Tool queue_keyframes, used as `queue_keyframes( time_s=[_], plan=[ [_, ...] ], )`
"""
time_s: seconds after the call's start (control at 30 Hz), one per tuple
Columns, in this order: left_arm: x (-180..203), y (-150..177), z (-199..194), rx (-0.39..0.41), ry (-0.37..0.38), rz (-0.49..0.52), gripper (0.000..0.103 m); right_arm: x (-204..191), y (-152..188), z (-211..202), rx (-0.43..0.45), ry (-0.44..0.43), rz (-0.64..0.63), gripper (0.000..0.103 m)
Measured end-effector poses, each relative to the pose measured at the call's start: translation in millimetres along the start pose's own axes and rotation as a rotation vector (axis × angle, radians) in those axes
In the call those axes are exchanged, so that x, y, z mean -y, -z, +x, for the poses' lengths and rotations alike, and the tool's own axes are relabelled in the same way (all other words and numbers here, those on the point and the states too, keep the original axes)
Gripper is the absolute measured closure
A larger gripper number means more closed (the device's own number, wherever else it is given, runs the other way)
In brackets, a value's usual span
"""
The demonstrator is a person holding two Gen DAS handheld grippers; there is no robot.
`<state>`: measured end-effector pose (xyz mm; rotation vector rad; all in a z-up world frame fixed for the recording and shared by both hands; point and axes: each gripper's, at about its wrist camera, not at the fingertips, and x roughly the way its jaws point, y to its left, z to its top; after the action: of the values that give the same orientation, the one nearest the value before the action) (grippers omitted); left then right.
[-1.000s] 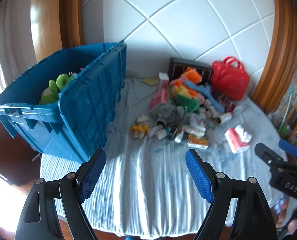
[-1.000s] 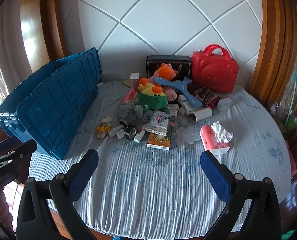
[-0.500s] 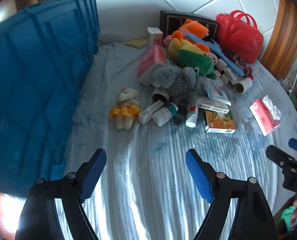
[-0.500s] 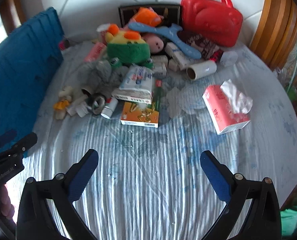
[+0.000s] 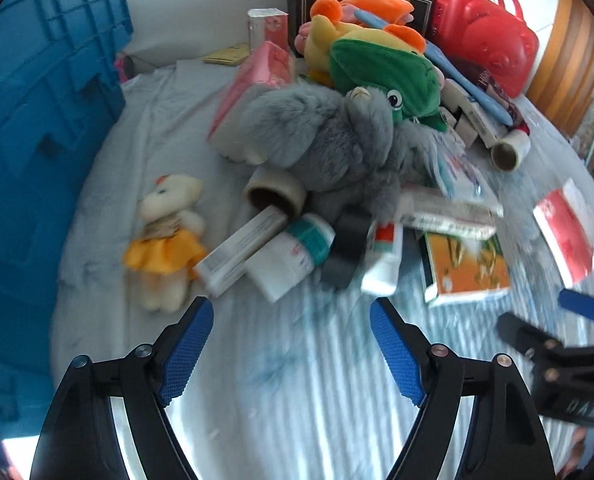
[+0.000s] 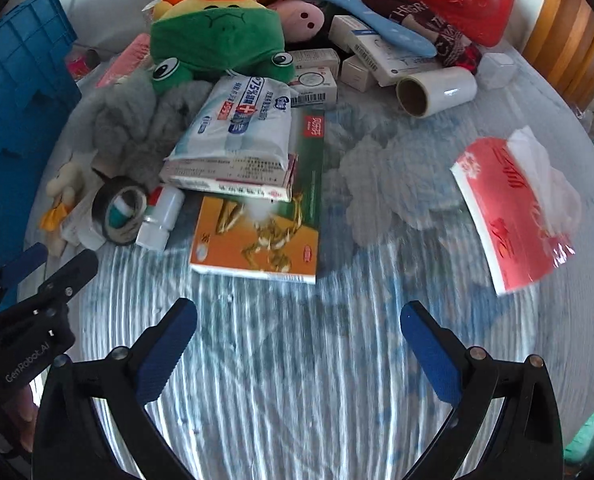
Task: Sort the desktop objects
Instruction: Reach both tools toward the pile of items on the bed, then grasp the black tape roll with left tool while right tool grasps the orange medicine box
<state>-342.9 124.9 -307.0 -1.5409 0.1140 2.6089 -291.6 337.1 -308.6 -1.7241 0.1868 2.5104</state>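
— Desktop objects are heaped on my striped tablecloth (image 6: 297,360), spread from just past both grippers back to the wall. Left gripper (image 5: 291,342) and right gripper (image 6: 299,338): fingers spread wide, nothing between them.

— What differs between the views?

— Only my left view shows the small bear in a yellow dress (image 5: 165,240) whole, lying with its head away from me, beside a white tube (image 5: 241,250) angled toward the back right. My right view shows the orange box (image 6: 257,236) flat, long axis running away from me, and a red tissue pack (image 6: 513,208) off alone.

— Anything in the way?

— A grey plush (image 5: 329,148) sprawls over the pile, a green frog plush (image 6: 217,36) behind it, a red case (image 5: 481,32) at the far back, and the blue crate (image 5: 37,140) walls my left.
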Motion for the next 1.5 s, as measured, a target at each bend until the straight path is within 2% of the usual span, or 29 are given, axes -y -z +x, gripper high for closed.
queue_keyframes(
  time_s=[0.13, 0.23, 0.33, 0.43, 0.5, 0.67, 0.77, 0.87, 0.9, 0.93, 0.97, 1.2, 1.27, 1.37, 1.43, 1.5],
  plan=[
    [13, -14, 23, -0.009, -0.028, 0.024, 0.029, 2, -12, 12, -0.004, -0.018, -0.004, 0.000],
    [18, -20, 30, 0.011, -0.091, 0.059, 0.043, 2, -19, 19, -0.002, -0.045, 0.003, 0.000],
    [11, -22, 35, 0.003, -0.094, 0.056, 0.050, -2, -26, 26, -0.007, -0.063, -0.001, 0.000],
    [8, -20, 36, 0.002, -0.101, 0.072, 0.050, -10, -31, 39, -0.027, -0.052, -0.011, 0.000],
    [10, -20, 38, 0.005, -0.103, 0.084, 0.041, -13, -34, 45, -0.029, -0.065, -0.008, 0.000],
    [10, -21, 40, 0.042, -0.136, 0.075, 0.040, -14, -42, 52, -0.039, -0.095, -0.002, 0.000],
    [9, -15, 35, 0.042, -0.122, 0.083, 0.060, -22, -38, 52, -0.058, -0.070, -0.054, 0.000],
    [8, -8, 31, 0.036, -0.120, 0.078, 0.067, -33, -29, 53, -0.053, 0.003, -0.126, 0.000],
    [5, -6, 29, 0.031, -0.112, 0.062, 0.068, -32, -28, 51, -0.047, 0.006, -0.113, 0.002],
    [4, -5, 28, 0.025, -0.098, 0.047, 0.068, -29, -27, 49, -0.043, 0.012, -0.105, 0.011],
    [4, -3, 27, 0.018, -0.084, 0.036, 0.068, -27, -26, 46, -0.039, 0.019, -0.100, 0.015],
    [17, 16, 17, -0.008, -0.021, 0.033, 0.067, -3, -3, 31, -0.093, 0.034, -0.092, 0.015],
    [24, 23, 13, -0.009, -0.030, 0.037, 0.066, 3, 2, 28, -0.098, 0.025, -0.080, 0.015],
    [25, 25, 19, -0.035, -0.049, 0.030, 0.058, 4, 2, 26, -0.086, 0.011, -0.063, 0.012],
    [26, 27, 20, -0.038, -0.060, 0.026, 0.057, 3, -2, 28, -0.079, 0.002, -0.045, 0.001],
    [27, 29, 20, -0.034, -0.068, 0.026, 0.059, 1, -6, 30, -0.058, 0.009, -0.034, 0.000]
  ],
)
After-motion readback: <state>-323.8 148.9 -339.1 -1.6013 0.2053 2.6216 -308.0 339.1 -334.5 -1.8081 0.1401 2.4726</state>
